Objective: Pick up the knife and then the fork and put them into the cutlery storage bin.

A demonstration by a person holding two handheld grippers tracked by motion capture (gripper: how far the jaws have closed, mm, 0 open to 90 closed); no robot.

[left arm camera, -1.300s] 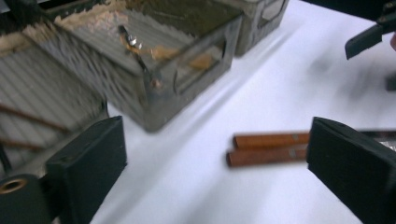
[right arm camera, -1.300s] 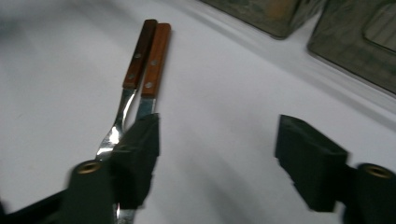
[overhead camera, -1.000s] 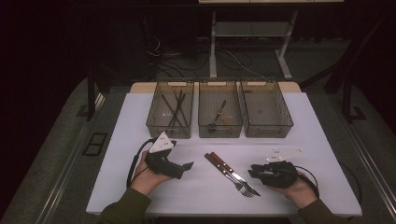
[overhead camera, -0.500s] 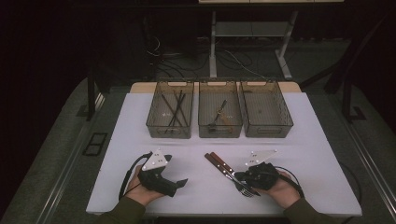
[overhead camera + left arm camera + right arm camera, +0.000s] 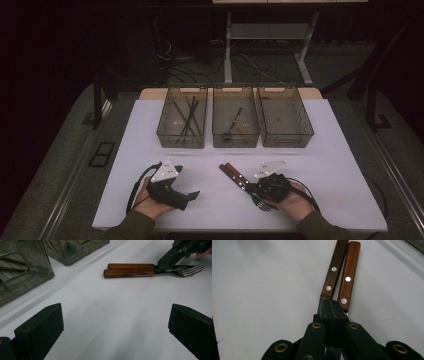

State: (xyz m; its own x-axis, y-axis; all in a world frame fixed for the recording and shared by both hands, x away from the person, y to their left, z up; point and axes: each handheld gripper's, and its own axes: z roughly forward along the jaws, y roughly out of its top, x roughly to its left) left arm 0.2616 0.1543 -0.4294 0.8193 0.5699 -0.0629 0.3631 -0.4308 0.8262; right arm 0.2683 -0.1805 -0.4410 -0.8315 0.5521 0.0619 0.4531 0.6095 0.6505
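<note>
Two wood-handled utensils (image 5: pixel 232 173) lie side by side on the white table (image 5: pixel 330 150), near its front edge. Fork tines (image 5: pixel 193 268) show at their metal end. My right gripper (image 5: pixel 253 189) is shut on the metal neck of the darker-handled utensil (image 5: pixel 334 272), low over the table. The lighter-handled one (image 5: pixel 348 275) lies right beside it, untouched. The left gripper view shows the right gripper (image 5: pixel 165 262) at the metal necks, just past the handles (image 5: pixel 130 270). My left gripper (image 5: pixel 190 195) rests at the front left, open and holding nothing (image 5: pixel 115 322), pointing across at the utensils.
Three clear plastic bins stand in a row at the back. The left bin (image 5: pixel 181 143) holds dark sticks, the middle bin (image 5: pixel 235 143) a single utensil, and the right bin (image 5: pixel 287 143) stands beside it. The table's front edge is close under both hands.
My right gripper has moved left along the table onto the utensils' metal end and is now shut there. The left hand has drawn back a little toward the front edge.
</note>
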